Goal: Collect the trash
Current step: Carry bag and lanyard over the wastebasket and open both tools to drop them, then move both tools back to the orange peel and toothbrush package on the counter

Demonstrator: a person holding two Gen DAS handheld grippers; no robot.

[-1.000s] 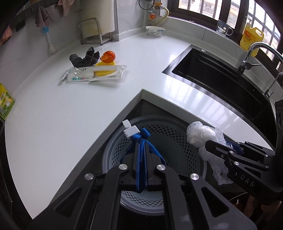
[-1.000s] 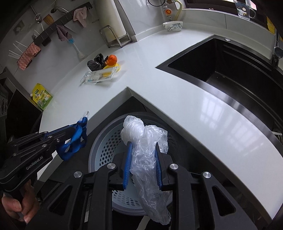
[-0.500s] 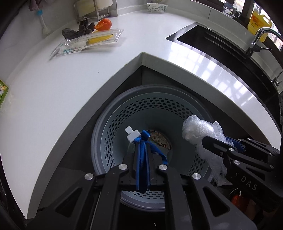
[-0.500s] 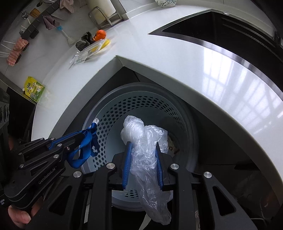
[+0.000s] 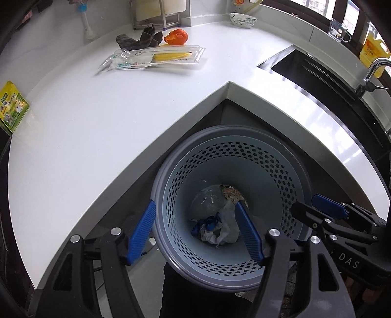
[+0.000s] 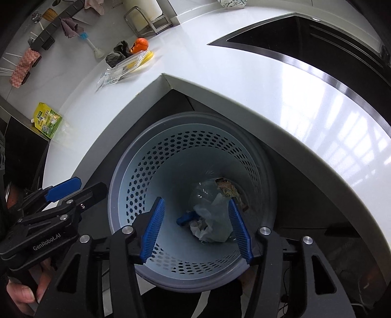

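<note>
A perforated blue-grey trash bin (image 5: 220, 129) (image 6: 195, 116) stands under the inner corner of the white counter. At its bottom lie a blue strap with a white tag (image 5: 206, 223) (image 6: 187, 217) and a crumpled clear plastic bag (image 5: 227, 227) (image 6: 212, 225), on older scraps. My left gripper (image 5: 195, 205) (image 6: 90, 186) hangs over the bin's left rim, its jaws opening with nothing between them. My right gripper (image 6: 195, 201) (image 5: 305, 204) points into the bin, its jaws also opening and empty. On the counter lie a clear plastic package (image 5: 156, 57) (image 6: 124, 68), an orange peel (image 5: 176, 37) and a dark rag (image 5: 139, 40).
A green packet (image 5: 11, 107) (image 6: 47, 119) lies at the counter's left end. The black sink (image 5: 317, 73) with its faucet (image 5: 371, 73) is on the right. A bowl (image 5: 242, 19), a metal rack (image 5: 156, 17) and a yellow bottle (image 5: 372, 51) stand along the back.
Both grippers sank toward the bin and opened. The blue strap fell from the left one and the plastic bag from the right one; both now lie in the bin.
</note>
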